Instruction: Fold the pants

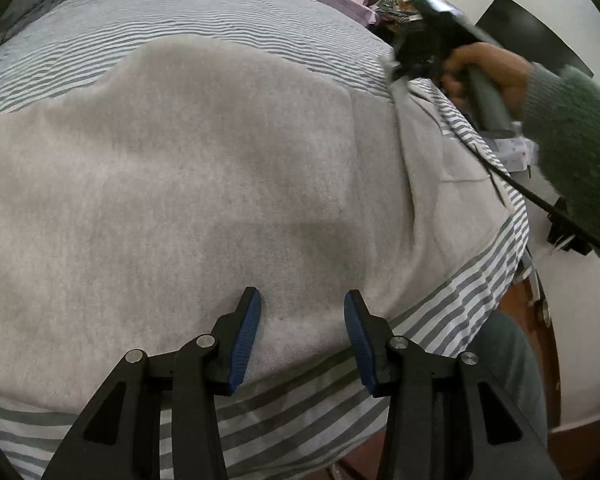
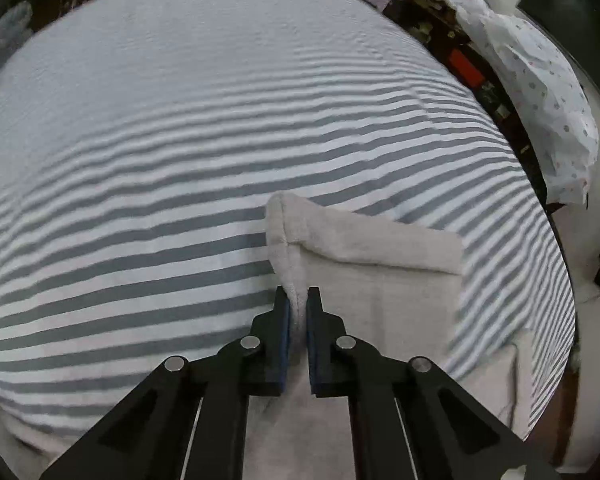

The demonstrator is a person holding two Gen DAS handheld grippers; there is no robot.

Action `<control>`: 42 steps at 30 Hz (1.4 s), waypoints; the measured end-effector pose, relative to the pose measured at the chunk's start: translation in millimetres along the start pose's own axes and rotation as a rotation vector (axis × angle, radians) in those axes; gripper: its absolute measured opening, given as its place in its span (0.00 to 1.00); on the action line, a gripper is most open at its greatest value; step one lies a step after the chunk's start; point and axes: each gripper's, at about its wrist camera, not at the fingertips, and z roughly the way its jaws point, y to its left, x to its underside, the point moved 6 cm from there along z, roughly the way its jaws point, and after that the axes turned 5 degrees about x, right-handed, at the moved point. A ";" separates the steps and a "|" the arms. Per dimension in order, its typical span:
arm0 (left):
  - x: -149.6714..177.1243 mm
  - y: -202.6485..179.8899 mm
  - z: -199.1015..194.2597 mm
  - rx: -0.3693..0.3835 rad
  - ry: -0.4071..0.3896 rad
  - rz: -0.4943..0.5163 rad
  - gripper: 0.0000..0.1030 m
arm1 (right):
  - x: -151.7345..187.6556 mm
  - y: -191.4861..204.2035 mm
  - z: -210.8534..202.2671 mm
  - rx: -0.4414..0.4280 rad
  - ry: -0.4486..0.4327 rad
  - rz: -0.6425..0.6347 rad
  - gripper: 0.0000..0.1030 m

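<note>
Light grey fleece pants (image 1: 188, 184) lie spread flat across the striped bed (image 1: 180, 12), one hemmed end pinched as a raised fold in the right tool (image 2: 298, 300), while the left tool (image 1: 302, 304) hovers with its jaws parted over the near edge.

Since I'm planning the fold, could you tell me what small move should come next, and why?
Probably close the left gripper on the pants: its jaws are open over the near edge, pressing nothing, while the right gripper is already shut on a fold of the cloth. Then both can lift together.
</note>
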 end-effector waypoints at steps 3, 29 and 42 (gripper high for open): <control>1.3 -0.4 -1.5 -0.012 -0.005 0.006 0.42 | 4.4 -42.5 -26.3 -0.036 -0.046 0.070 0.05; 3.9 -13.8 -24.1 -0.067 -0.064 0.023 0.00 | 188.7 -238.6 -29.9 -0.163 0.022 0.536 0.04; 18.7 -9.9 -12.2 -0.080 0.007 0.042 0.00 | 218.8 -249.0 31.3 -0.172 0.109 0.589 0.17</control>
